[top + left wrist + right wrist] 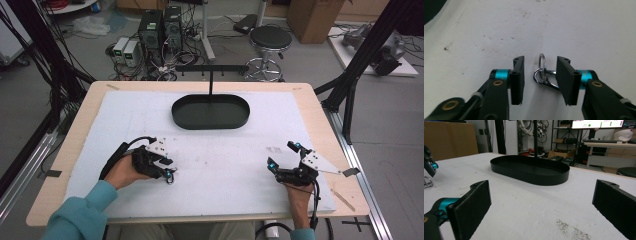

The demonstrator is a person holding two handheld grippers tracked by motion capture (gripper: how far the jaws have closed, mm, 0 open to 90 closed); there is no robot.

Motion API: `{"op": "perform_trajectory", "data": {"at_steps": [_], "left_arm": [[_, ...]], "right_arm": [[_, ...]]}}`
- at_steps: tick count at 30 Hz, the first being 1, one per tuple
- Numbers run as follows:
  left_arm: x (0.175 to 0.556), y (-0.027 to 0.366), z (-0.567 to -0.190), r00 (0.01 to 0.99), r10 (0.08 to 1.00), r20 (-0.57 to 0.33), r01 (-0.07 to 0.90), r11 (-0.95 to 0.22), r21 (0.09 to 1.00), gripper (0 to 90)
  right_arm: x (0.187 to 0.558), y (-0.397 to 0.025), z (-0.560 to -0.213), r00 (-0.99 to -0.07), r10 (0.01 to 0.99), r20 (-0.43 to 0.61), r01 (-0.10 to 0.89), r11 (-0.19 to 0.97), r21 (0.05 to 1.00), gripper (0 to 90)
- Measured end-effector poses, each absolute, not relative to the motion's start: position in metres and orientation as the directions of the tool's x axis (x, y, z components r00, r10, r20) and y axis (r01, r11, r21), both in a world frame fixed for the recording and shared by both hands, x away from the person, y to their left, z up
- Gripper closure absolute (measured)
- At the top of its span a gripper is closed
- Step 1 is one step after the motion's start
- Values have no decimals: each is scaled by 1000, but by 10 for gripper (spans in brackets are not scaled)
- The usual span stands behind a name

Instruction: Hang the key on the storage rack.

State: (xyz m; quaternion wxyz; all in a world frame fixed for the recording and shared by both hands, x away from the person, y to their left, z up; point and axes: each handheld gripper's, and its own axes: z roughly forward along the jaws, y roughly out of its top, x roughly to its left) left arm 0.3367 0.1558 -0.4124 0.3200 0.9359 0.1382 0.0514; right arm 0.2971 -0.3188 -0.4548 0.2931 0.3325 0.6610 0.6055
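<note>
A key ring lies on the mat, well before the tray.

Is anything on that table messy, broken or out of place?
Nothing broken or spilled. The white mat has dark scuffs and specks, clearest near the left gripper, whose open jaws flank a small metal key ring and clasp lying flat. The black tray sits level with nothing in it.

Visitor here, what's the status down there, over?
Left gripper open, straddling a metal key ring and clip on the white mat. Right gripper open, holding nothing. Black tray empty, nothing in the way.
</note>
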Motion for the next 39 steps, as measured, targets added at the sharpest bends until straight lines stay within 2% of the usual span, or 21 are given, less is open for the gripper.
{"op": "perform_trajectory", "data": {"at_steps": [9,19,23,27,39], "left_arm": [[337,153,-414,956,292,10,229,-770,596,744],[338,153,-415,957,291,1,234,-773,590,823],[338,153,-415,958,286,-1,232,-775,588,825],[337,152,-415,957,289,7,230,-775,588,873],[337,152,-413,952,305,-9,251,-767,591,884]], "right_arm": [[297,-319,-455,-607,794,17,86,45,995,13],[297,-319,-455,-608,794,17,85,43,995,13],[297,-319,-455,-607,795,16,84,44,995,13],[297,-319,-455,-607,794,17,84,43,995,12],[297,-319,-455,-607,795,17,85,43,995,13]]}}
